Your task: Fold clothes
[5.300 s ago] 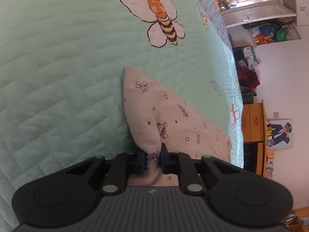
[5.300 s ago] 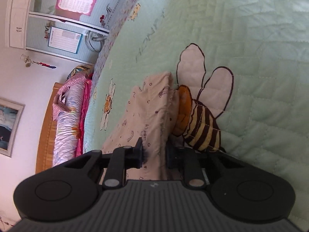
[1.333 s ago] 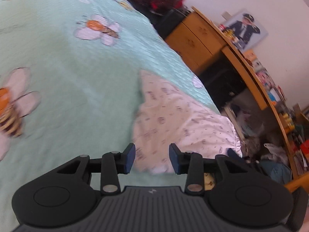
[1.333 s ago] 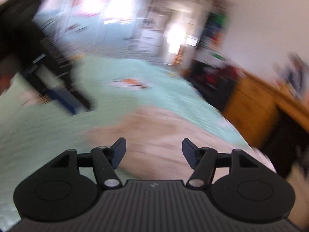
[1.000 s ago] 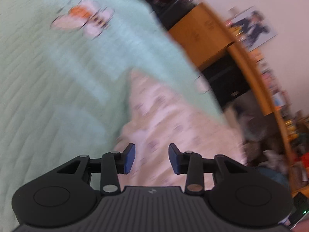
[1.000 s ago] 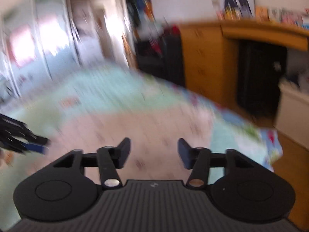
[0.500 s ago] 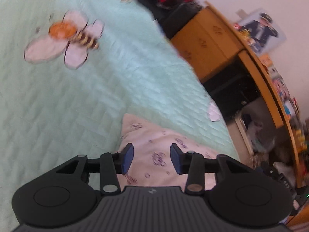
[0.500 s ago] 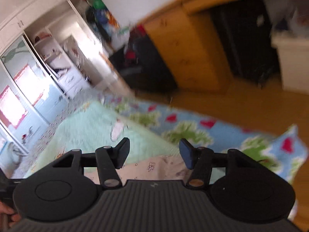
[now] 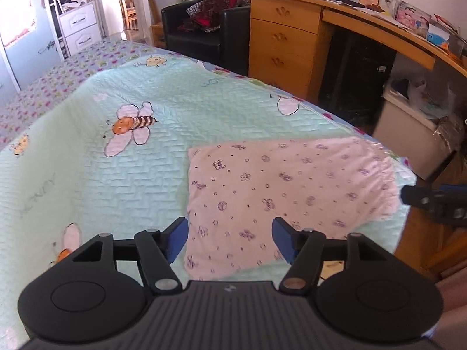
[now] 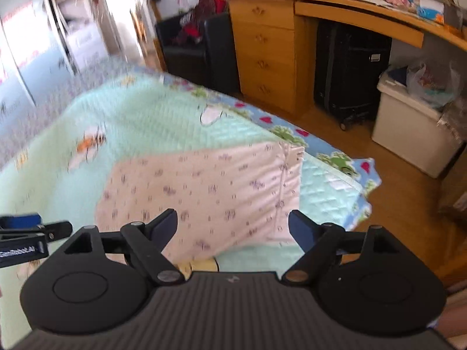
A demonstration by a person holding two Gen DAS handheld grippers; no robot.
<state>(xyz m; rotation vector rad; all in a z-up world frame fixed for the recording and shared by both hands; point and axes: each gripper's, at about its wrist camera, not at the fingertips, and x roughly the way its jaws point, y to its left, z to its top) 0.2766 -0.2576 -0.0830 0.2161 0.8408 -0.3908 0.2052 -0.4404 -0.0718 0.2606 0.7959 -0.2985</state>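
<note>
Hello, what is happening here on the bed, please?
A person is folding clothes with a two-finger gripper in each hand. A cream printed garment lies folded flat on the green quilt, near the corner of the bed. The left gripper and the right gripper are both above it; their jaws are opening, and nothing is held between them. The cloth lies free.

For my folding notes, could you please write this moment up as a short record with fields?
garment: pale printed cloth, lying folded flat near the bed's corner
surface: mint quilt with bee pictures
left claw: opening, above the cloth, nothing between its pads
right claw: opening, above the cloth, nothing between its pads
nearby: wooden desk with drawers, black armchair
focus: right wrist view is blurred
</note>
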